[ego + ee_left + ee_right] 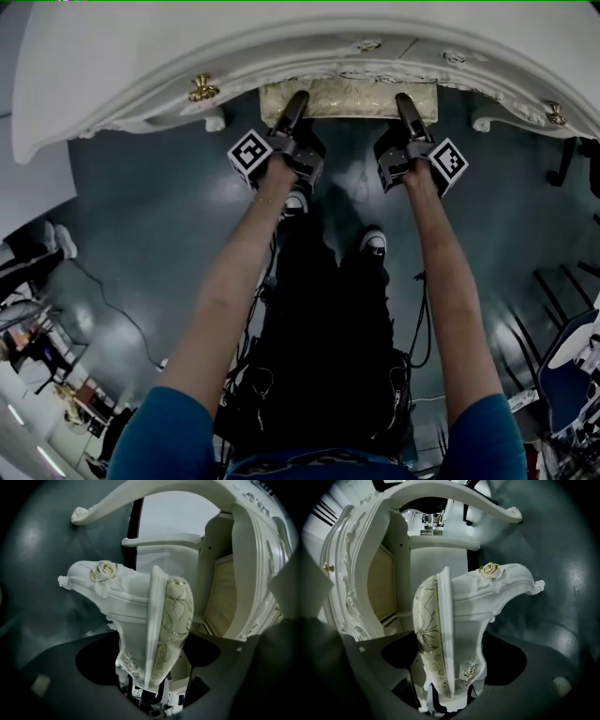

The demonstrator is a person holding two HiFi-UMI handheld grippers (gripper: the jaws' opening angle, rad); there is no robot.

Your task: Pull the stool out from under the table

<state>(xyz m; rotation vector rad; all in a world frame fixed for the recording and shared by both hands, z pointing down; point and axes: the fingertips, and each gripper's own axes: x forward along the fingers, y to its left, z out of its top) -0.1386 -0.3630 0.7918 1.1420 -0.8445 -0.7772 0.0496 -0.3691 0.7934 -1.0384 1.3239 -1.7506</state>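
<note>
Grey floor (159,234) (glossy) beneath white table (141,56); left gripper (294,103) and right gripper (406,105) clamp the stool (347,98).

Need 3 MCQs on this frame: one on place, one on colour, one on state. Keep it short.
1. Where are the two grippers?
A. On the table's drawer knobs
B. At the stool's front edge, with the seat between their jaws
C. Resting on the floor

2. What does the stool's cushion look like?
A. Cream with a gold pattern
B. Plain red
C. Blue stripes

3. How does the stool stand?
A. Tipped on its side
B. Pulled fully clear of the table
C. Upright, mostly under the table

Answers:
1 B: the left gripper and right gripper both reach onto the stool, and each gripper view shows the seat edge between its jaws.
2 A: the cushion is cream with gold lines.
3 C: only a strip of seat shows beyond the table edge.
</note>
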